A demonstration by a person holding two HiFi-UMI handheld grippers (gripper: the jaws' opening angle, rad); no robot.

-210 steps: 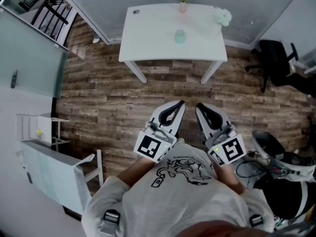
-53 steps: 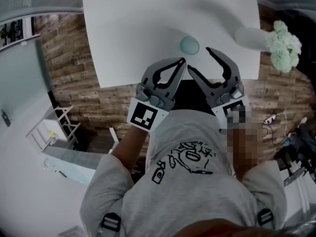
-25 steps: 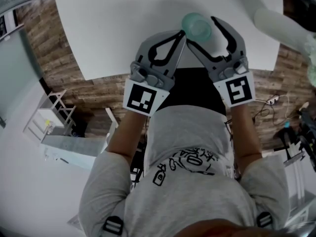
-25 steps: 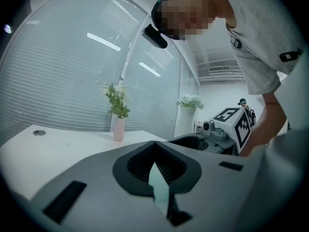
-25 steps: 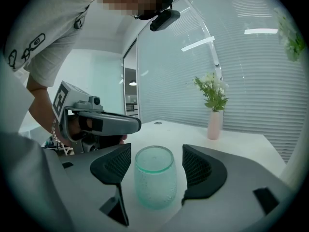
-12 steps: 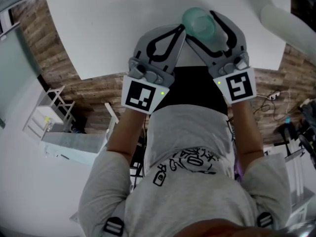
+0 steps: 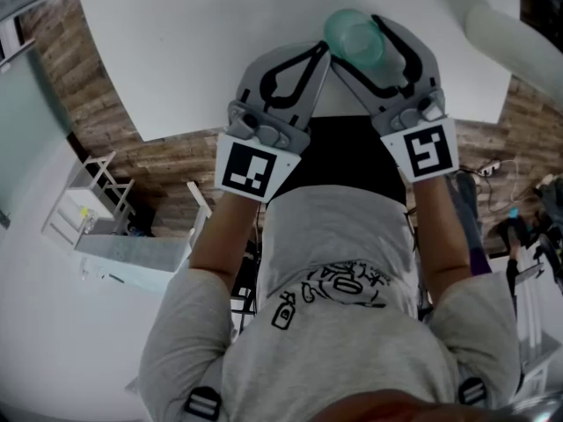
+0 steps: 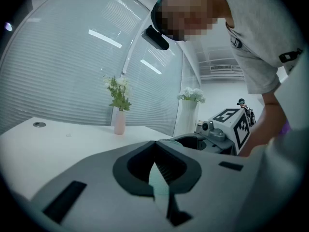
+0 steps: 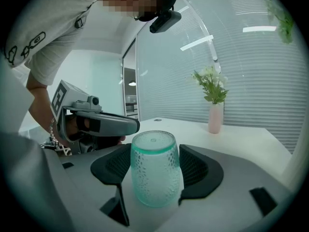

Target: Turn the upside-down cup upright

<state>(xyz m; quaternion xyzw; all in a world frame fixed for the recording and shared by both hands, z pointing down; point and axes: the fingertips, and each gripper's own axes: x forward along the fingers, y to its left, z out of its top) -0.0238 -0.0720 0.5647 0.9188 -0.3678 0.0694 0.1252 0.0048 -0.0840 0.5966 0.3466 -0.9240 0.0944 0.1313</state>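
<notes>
The right hand-held gripper (image 9: 154, 161) stood open, its jaws flanking the upside-down translucent teal dimpled cup (image 7: 354, 35), which rested rim-down on the white surface (image 7: 176, 42). At the cup's eight o'clock in the head view, the left hand-held gripper (image 7: 325, 51) was closed and empty.

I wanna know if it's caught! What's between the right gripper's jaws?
The upside-down green cup stands between the right gripper's jaws; the right gripper view shows it clearly.
</notes>
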